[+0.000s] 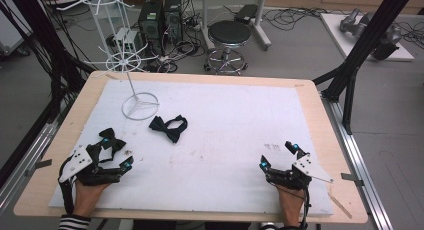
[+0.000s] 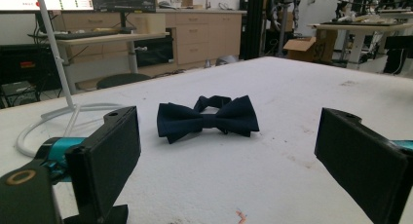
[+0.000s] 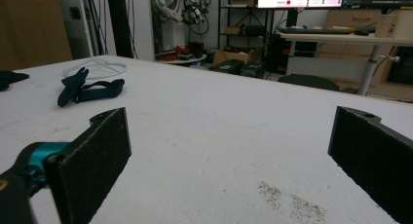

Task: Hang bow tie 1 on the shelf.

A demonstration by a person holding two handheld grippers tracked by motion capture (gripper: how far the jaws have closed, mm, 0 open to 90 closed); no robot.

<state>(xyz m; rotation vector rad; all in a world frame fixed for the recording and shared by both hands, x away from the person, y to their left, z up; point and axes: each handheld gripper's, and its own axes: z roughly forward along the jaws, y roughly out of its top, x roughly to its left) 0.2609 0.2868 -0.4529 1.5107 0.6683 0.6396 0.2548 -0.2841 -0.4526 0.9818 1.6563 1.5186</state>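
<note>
We see the bow tie (image 1: 169,127) on the white tabletop (image 1: 225,140), just beside the wire stand's ring base (image 1: 140,106). Left gripper (image 1: 116,151) near the bow tie, jaws wide apart, empty. Right gripper (image 1: 278,155) well apart from it, also wide, empty. Left gripper view gives detail: dark matte fabric, pleated wings, centre knot, strap loop behind (image 2: 208,118). Nothing blocks it.

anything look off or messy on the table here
Little stands out. The bow tie lies flat beside the white wire stand, not hung on it. A dark speckled smudge marks the white mat near the right gripper.
</note>
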